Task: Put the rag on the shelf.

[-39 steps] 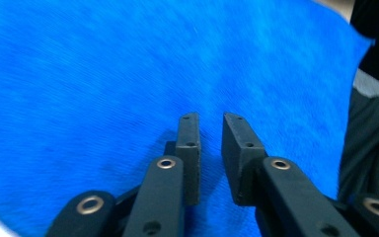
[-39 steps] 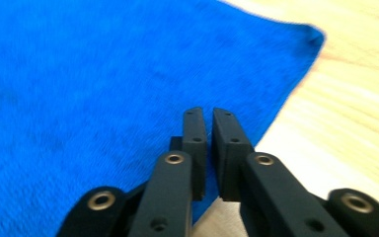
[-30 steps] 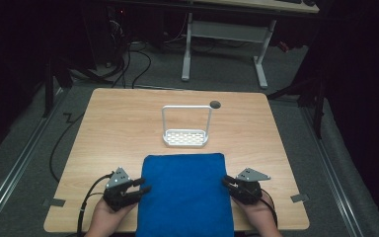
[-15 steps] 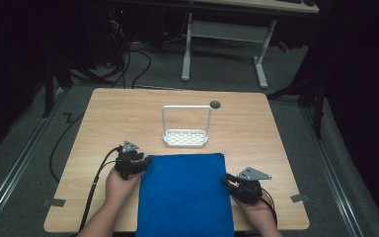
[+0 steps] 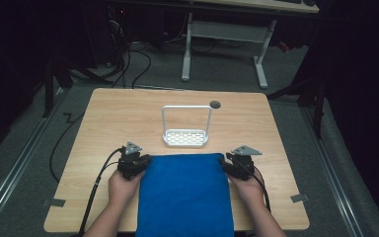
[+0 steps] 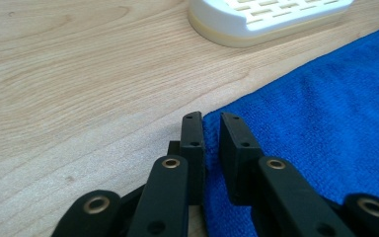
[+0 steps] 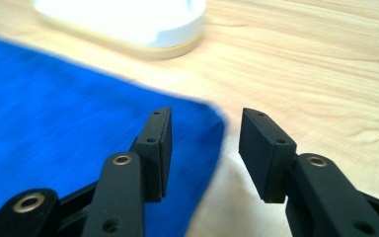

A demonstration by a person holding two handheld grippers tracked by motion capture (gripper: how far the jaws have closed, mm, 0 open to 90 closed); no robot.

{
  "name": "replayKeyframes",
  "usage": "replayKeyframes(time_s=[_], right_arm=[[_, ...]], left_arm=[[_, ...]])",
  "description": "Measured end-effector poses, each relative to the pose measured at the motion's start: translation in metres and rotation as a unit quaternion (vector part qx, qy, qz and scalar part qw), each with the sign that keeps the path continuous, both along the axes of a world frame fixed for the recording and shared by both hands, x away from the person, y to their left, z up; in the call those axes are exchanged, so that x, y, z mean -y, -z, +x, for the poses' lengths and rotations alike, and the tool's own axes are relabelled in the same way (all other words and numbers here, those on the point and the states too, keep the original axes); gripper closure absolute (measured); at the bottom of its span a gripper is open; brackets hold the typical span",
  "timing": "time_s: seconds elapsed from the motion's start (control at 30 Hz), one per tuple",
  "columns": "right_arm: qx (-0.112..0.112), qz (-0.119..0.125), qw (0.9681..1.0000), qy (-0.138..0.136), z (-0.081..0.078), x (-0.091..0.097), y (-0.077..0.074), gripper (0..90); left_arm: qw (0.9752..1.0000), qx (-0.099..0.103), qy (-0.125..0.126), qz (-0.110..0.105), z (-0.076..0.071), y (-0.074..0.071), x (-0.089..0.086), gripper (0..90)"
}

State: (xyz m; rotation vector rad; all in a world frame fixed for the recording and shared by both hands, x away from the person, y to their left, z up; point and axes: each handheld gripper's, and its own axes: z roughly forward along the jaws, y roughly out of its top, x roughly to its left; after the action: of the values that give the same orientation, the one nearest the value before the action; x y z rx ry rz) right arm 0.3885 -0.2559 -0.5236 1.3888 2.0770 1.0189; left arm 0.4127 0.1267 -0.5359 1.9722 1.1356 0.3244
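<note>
- Cloth, blue and folded flat, is lying on the near half of the counter, its near edge hanging over the front; its two far corners are being approached, which suggests a lift or a fold from those corners.
- The far left corner is being pinched by the left gripper: its jaws have just been closing and are now nearly together with the cloth's edge between them.
- The far right corner is being lined up by the right gripper: its jaws have just been opening and are standing apart, the corner lying between them but not pressed.
- A white slotted tray with a wire hoop is standing empty just beyond the cloth, kept clear of it.
</note>
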Motion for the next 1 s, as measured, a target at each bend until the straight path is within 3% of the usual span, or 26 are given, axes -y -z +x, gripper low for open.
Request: replayKeyframes(time_s=[0.03,0.07,0.23,0.27,0.4,0.5,0.53,0.6,0.73,0.83,0.87,0.93,0.97,1.0], right_arm=[[0.000,0.000,1.0000,0.000,0.000,0.000,0.000,56.7],[-0.013,0.014,0.9998,0.006,0.010,0.001,0.003,56.8],[-0.023,-0.012,0.9997,-0.003,0.017,-0.006,0.007,56.9],[-0.020,-0.021,0.9996,-0.006,0.015,-0.009,0.007,63.3],[-0.020,-0.037,0.9990,-0.016,0.012,-0.014,0.006,72.0],[-0.024,-0.032,0.9991,-0.015,0.013,-0.015,0.006,76.9],[-0.025,-0.029,0.9990,-0.021,0.013,-0.014,0.006,83.5],[-0.038,-0.007,0.9990,-0.021,0.015,-0.011,0.005,87.3],[-0.021,-0.011,0.9994,-0.027,0.010,-0.012,0.007,88.1],[-0.012,-0.008,0.9994,-0.031,0.007,-0.013,0.006,88.1],[0.000,-0.010,0.9994,-0.035,0.004,-0.013,0.004,88.1],[0.005,-0.010,0.9993,-0.036,0.002,-0.014,0.003,88.1],[0.018,-0.008,0.9989,-0.042,-0.002,-0.015,0.000,88.1],[0.025,-0.003,0.9987,-0.043,-0.003,-0.015,-0.003,88.2]], left_arm=[[1.0000,0.000,0.000,0.000,0.000,0.000,0.000,80.6],[1.0000,-0.004,-0.001,-0.008,0.001,0.000,-0.001,80.6],[1.0000,-0.004,-0.001,-0.007,0.001,0.000,-0.001,80.6],[1.0000,-0.003,0.003,-0.004,0.000,0.000,-0.001,80.6],[0.9999,-0.007,-0.001,-0.008,0.001,0.000,-0.002,83.9],[1.0000,-0.006,0.001,-0.004,0.001,0.000,-0.001,85.9],[1.0000,-0.003,0.005,0.002,0.000,0.000,0.000,86.4],[1.0000,-0.001,0.006,0.003,0.000,0.000,0.001,86.9],[1.0000,-0.003,0.008,0.002,0.000,0.000,0.000,87.2],[0.9998,0.014,0.008,-0.010,-0.003,-0.001,-0.001,87.1],[0.9996,0.019,0.009,-0.019,-0.004,-0.002,-0.004,87.0],[0.9995,0.018,0.009,-0.025,-0.005,-0.003,-0.005,86.9],[0.9990,0.018,0.004,-0.040,-0.007,-0.004,-0.008,87.0],[0.9990,0.018,0.004,-0.040,-0.007,-0.004,-0.008,87.1]])
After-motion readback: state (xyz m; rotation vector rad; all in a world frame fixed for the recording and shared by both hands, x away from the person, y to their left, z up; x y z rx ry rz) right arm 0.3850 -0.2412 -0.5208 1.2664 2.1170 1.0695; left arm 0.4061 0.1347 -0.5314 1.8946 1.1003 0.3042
